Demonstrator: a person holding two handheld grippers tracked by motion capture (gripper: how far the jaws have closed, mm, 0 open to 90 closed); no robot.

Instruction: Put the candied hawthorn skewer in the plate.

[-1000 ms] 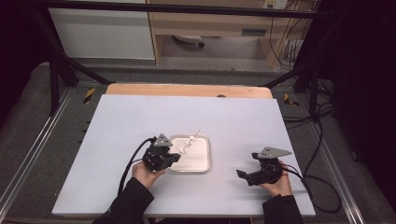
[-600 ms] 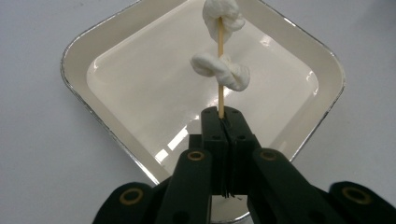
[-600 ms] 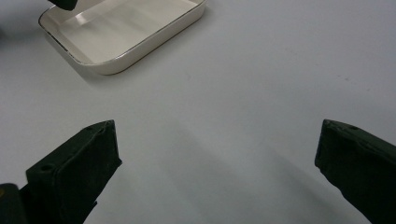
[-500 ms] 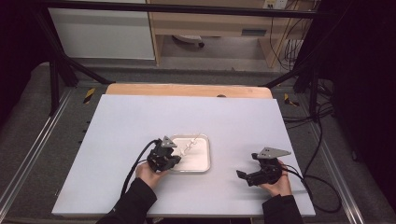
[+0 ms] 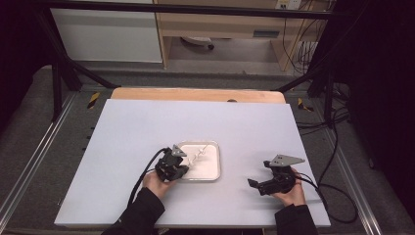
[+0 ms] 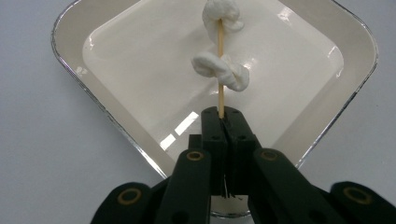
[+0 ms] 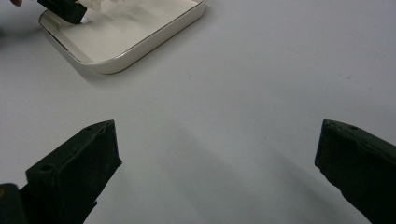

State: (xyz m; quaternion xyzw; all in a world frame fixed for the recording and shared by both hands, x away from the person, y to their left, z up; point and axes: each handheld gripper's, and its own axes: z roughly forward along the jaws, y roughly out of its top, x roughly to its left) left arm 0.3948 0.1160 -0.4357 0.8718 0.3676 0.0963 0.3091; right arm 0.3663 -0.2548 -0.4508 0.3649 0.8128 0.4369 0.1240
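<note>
A thin wooden skewer carries two white marshmallow-like pieces over a white square tray. My left gripper is shut on the skewer's near end, at the tray's front left corner. The skewer slants up and to the right above the tray. My right gripper rests on the table to the right of the tray, with its jaws wide apart and nothing between them. The right gripper view has the tray at the upper left.
A white tabletop spreads around the tray. A wooden strip runs along its far edge. Cables trail from both grippers, and black frame rails flank the table.
My left gripper has shifted slightly with the skewer over the tray. The right gripper has stayed put.
</note>
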